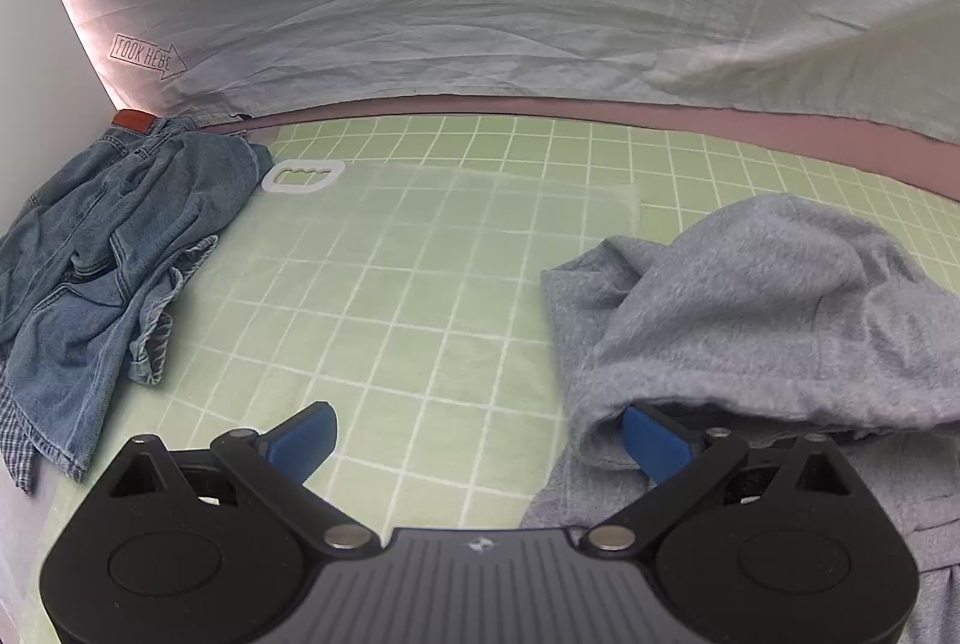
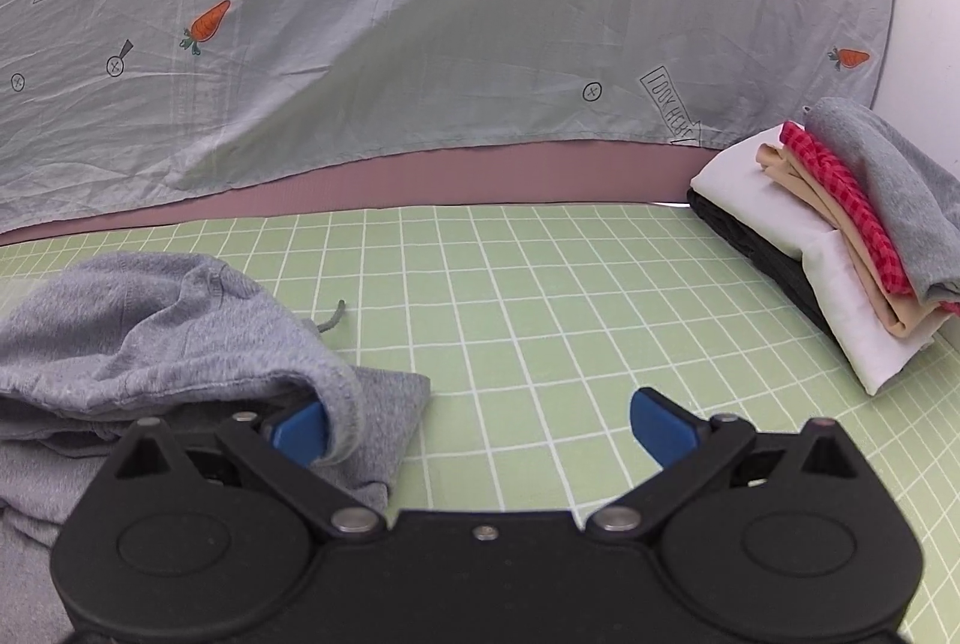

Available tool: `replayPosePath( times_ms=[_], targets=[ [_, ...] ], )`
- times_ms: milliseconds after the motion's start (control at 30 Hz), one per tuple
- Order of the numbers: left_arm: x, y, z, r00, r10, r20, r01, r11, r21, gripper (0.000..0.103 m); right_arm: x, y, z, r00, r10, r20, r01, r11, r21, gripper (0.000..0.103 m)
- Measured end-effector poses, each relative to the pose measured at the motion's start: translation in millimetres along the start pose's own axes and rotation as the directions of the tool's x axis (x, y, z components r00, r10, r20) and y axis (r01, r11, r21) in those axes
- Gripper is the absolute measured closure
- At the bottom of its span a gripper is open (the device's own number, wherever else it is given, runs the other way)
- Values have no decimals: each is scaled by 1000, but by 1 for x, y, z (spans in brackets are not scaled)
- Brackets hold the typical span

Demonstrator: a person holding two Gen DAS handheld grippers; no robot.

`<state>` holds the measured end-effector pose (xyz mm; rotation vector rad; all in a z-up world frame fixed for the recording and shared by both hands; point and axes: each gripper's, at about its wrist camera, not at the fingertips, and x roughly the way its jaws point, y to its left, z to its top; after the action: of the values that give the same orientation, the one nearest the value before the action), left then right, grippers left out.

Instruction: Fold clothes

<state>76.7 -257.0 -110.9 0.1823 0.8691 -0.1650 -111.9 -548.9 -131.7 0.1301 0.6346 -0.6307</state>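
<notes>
Jaws wide open on both grippers, nothing clamped. Left gripper (image 1: 477, 440): its right finger is tucked under the edge of the grey sweatshirt (image 1: 768, 308), its left finger over bare mat. Right gripper (image 2: 477, 428): mirror case, left finger under the same garment's edge (image 2: 150, 344), right finger clear.

Backdrop sheet (image 2: 420, 44), pale, printed with carrots, crossed circles and boxed arrows reading "LOOK HERE". Green grid mat (image 1: 390, 296) covers the table. The sweatshirt lies crumpled between the two grippers, near edge of the mat. Denim heap (image 1: 102, 248) at far left, a reddish-brown waistband patch showing, its lettering unreadable. Folded stack (image 2: 840, 236) at far right: black, white, tan, red check, grey. Clear folding board (image 1: 456, 206) with a white handle lies flat mid-mat.

Judgement: one garment just started, not yet spread. Next move calls for closing on an edge at each side and lifting it out flat.
</notes>
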Motion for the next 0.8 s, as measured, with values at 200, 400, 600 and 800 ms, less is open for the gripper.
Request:
replayPosePath(
  times_ms=[200,400,600,800],
  targets=[
    [-8,-13,3,997,-73,32,73,997,23,2,-2,4,0,1000,23,-7,-23,1000,0,0],
    [-4,-18,4,997,-78,22,77,996,33,2,-6,8,1,997,81,0,-81,997,15,0],
    [12,-19,2,998,-50,-32,51,997,55,2,8,13,-1,995,90,-52,-90,996,10,0],
    [32,-20,-5,993,-23,-113,29,998,54,2,27,18,-11,985,102,-136,-102,995,13,0]
  ],
)
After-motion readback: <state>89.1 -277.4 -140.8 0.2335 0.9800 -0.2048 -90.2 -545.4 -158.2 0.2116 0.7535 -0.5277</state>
